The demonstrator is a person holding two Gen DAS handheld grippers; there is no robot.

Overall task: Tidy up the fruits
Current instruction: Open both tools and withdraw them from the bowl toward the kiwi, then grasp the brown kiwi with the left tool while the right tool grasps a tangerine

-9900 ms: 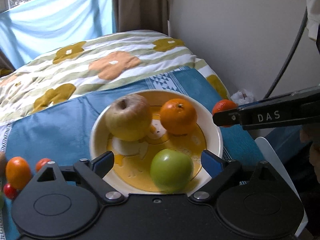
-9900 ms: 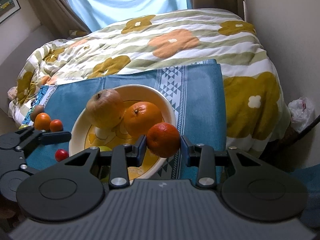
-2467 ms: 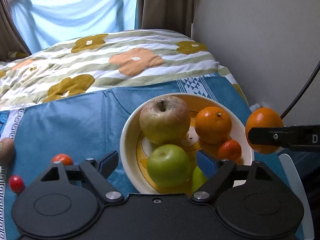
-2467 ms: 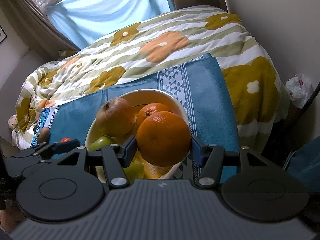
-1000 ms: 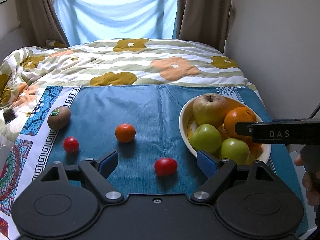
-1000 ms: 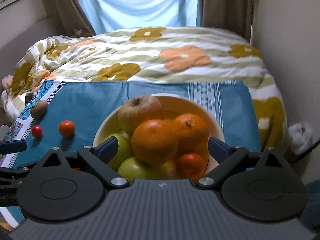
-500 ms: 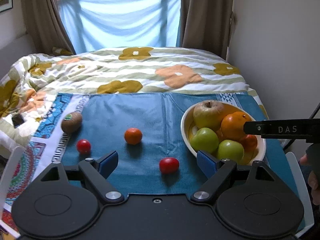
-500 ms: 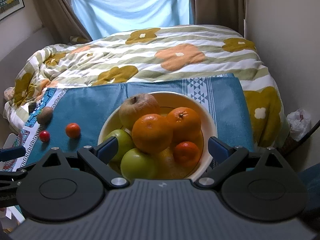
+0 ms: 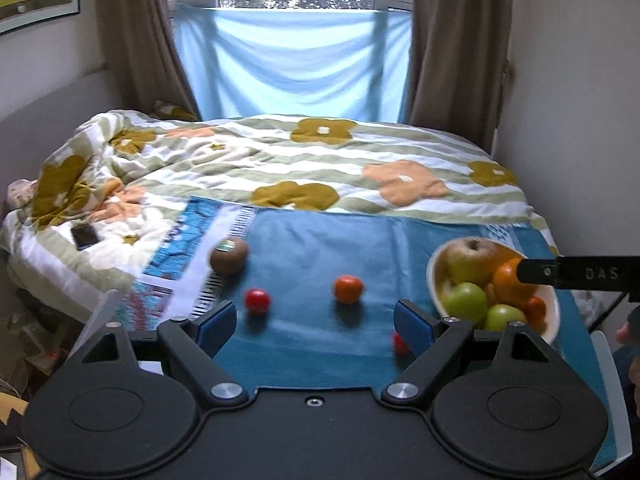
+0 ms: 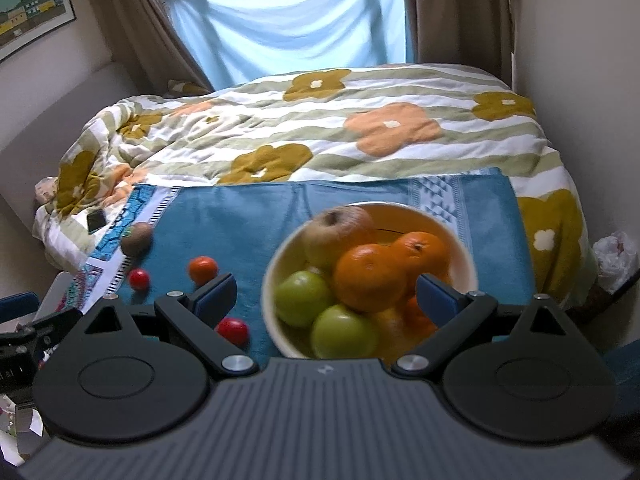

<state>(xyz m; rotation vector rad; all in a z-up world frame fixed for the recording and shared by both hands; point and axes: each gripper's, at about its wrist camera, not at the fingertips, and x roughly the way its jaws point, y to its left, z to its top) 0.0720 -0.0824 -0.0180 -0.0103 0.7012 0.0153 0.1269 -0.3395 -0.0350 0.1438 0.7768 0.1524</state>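
both grippers farther back (jaws empty)

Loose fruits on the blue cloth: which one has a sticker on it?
The brown kiwi, farthest left at the cloth's patterned border. The tangerine and both small red tomatoes show none.

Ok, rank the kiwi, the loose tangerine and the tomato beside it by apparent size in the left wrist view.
1. kiwi
2. tangerine
3. tomato
The kiwi lies farthest from the camera yet looks largest, so its rank seems safe; tangerine over tomato is a narrower margin.
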